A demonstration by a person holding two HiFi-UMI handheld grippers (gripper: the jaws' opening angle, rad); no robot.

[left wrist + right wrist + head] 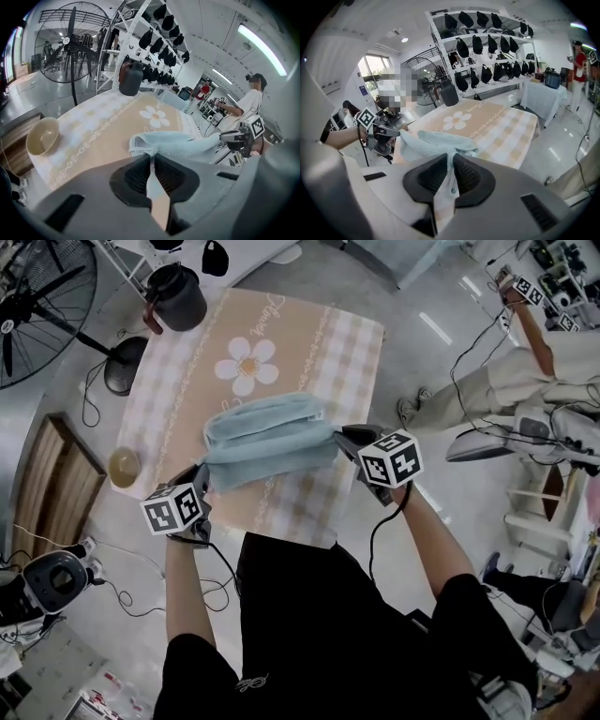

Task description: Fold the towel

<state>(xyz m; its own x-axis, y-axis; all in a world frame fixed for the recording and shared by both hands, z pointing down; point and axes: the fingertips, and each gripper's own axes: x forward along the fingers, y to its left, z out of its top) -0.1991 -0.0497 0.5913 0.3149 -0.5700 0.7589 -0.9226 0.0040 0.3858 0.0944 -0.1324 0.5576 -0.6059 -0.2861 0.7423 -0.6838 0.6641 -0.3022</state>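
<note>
**Towel held by two corners over near edge of table**

The left gripper (151,161) is closed on one corner of the towel (272,439). The cloth is pinched between its pads and runs out past the tips. The right gripper (451,165) is clamped the same way on the opposite corner. Both point down and away from the person, roughly level with each other. The near edge is stretched between them and the rest bunches in a doubled heap over the table (328,343).

Judgement: the two-corner hold keeps one edge straight for laying a fold. The cloth is rumpled, so the fold is not finished. Whether the far part rests on the table cannot be told.

The far half of the table is bare and gives room to lay the cloth flat. A bowl (124,466) sits at the left edge, near the left gripper, and is the likeliest thing to be knocked. A jug (178,296) stands at the far left corner, well apart. Open floor lies off the right edge.
</note>
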